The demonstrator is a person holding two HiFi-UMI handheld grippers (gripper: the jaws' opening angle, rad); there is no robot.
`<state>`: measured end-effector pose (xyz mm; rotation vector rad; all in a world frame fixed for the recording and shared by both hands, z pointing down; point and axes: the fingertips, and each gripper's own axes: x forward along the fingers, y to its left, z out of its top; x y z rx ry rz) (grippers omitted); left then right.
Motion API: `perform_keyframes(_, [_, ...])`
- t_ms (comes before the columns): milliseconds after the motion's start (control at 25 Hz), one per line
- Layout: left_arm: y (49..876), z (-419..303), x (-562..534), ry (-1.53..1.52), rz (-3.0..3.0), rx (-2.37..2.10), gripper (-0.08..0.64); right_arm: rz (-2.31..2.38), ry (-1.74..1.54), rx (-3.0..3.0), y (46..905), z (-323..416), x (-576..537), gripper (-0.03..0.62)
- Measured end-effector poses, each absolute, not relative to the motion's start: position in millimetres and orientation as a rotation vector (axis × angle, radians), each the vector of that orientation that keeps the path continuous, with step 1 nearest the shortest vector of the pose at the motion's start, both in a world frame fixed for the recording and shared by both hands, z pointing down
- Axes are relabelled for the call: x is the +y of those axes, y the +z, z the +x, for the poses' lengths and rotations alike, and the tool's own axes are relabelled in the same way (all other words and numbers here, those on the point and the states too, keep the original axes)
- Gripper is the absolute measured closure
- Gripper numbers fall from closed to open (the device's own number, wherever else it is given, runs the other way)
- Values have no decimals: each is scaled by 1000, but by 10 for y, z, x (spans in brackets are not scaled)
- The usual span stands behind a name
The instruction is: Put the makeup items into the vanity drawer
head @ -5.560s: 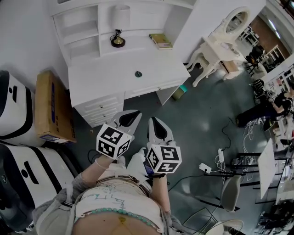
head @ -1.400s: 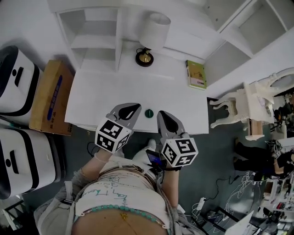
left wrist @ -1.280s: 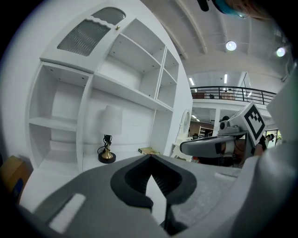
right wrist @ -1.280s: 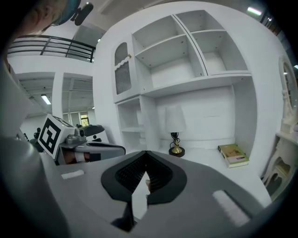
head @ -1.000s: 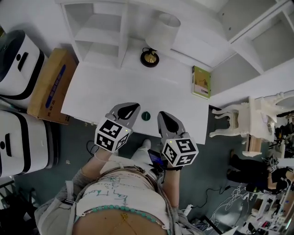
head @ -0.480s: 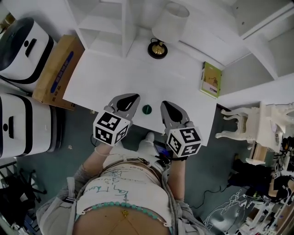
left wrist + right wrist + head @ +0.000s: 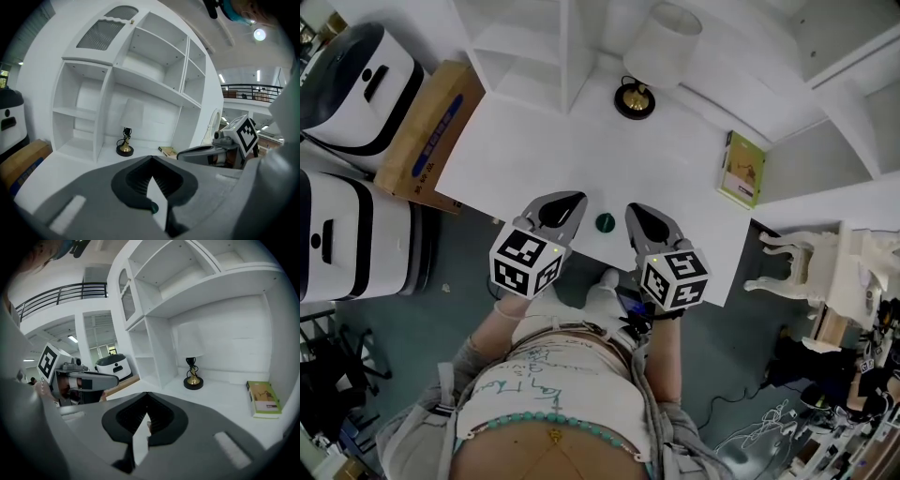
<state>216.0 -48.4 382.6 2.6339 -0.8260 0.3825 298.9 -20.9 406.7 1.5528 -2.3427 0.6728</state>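
Observation:
A small round dark-green item (image 7: 605, 222) lies near the front edge of the white vanity top (image 7: 534, 159). My left gripper (image 7: 566, 200) hovers just left of it and my right gripper (image 7: 637, 210) just right of it, both above the front edge. Each has its jaws together with nothing between them. In the left gripper view my left gripper (image 7: 151, 158) points at the shelves, and the green item (image 7: 153, 207) peeks through below the tips. In the right gripper view my right gripper (image 7: 146, 393) points the same way. No drawer front shows in any view.
A lamp (image 7: 635, 99) with a white shade stands at the back of the top, and a green book (image 7: 742, 170) lies at its right end. White shelves (image 7: 525, 47) rise behind. A cardboard box (image 7: 427, 122) and white machines (image 7: 347, 244) stand left, an ornate white stand (image 7: 825, 272) right.
The person has walked up to the vanity. Both grippers, once over the floor, now hang over its front edge on either side of the green item. Jaws unchanged.

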Motion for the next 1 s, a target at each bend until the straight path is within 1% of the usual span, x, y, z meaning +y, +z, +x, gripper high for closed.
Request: perform_keyframes(1000, [4043, 1788, -429, 422, 2533, -932, 558, 1356, 795, -2234, 4810, 2792, -205, 564])
